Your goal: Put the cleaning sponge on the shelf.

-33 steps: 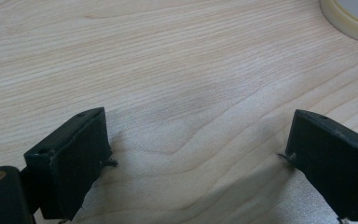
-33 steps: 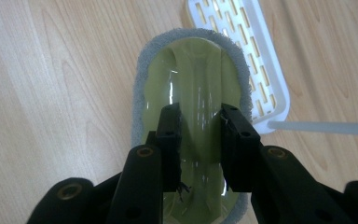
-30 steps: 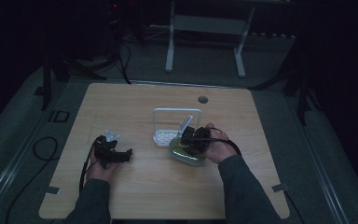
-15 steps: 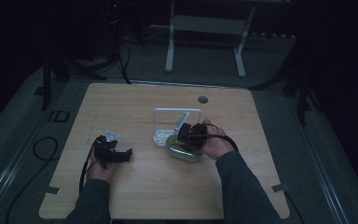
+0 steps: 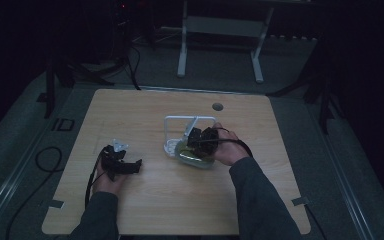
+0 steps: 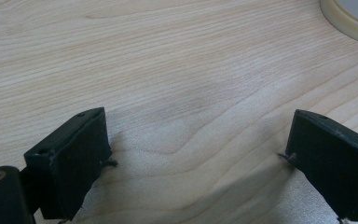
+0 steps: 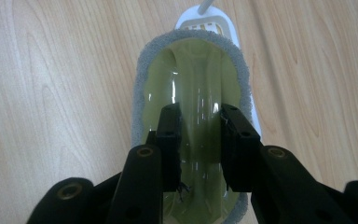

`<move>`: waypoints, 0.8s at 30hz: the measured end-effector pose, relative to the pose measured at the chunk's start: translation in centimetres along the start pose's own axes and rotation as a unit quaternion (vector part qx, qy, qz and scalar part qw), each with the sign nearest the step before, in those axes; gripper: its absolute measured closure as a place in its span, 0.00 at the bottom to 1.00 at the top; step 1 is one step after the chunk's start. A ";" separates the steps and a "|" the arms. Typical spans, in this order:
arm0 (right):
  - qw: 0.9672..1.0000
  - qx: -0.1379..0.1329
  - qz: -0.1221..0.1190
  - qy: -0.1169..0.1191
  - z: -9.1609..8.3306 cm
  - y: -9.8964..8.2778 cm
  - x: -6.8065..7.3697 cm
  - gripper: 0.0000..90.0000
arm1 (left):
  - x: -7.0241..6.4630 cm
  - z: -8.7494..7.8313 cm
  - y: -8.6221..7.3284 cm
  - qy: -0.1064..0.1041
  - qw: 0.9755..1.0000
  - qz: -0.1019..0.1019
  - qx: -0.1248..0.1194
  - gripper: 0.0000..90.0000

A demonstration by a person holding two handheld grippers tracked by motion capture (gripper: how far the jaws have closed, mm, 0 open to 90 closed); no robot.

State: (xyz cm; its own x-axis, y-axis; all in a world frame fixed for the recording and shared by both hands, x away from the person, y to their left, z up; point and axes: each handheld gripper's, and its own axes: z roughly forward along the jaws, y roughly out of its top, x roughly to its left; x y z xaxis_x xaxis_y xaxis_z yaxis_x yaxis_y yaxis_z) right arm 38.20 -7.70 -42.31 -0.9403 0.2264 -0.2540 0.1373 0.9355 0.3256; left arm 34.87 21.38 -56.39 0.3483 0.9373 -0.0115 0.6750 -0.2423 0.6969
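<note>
The left gripper (image 5: 130,165) rests on the table (image 5: 145,115) well left of the brush (image 7: 191,140), jaws wide apart and empty, apparently idle. The right gripper (image 7: 199,135) is clamped on the brush's green handle ridge, likely to move it; a white rack (image 5: 180,120) stands just behind the brush.

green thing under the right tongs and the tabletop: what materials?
Green piece: looks like glossy moulded plastic, judging by the sharp light streaks on it; its grey rim looks fuzzy, probably felt or sponge. Table: pale wood or wood-look laminate, matte, with visible grain lines.
</note>
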 end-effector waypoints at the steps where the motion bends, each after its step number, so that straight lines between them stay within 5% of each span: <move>1: 1.000 0.000 0.000 0.000 0.0 0.1 0.0 0.79 | 0.0 0.0 0.0 0.000 1.000 0.000 0.000 0.07; 24: 1.000 -0.009 -0.010 -0.004 1.1 0.8 -0.7 0.79 | 0.0 0.0 0.0 0.000 1.000 0.000 -0.001 0.07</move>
State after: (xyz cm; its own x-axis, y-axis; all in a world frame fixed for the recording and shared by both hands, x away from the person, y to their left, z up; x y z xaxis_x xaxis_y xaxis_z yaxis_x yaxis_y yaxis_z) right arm 39.35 -6.82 -42.87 -0.9399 0.2110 -0.2684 0.1135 0.9346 0.3372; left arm 34.87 21.37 -56.40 0.3476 0.9376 -0.0113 0.6743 -0.2417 0.6977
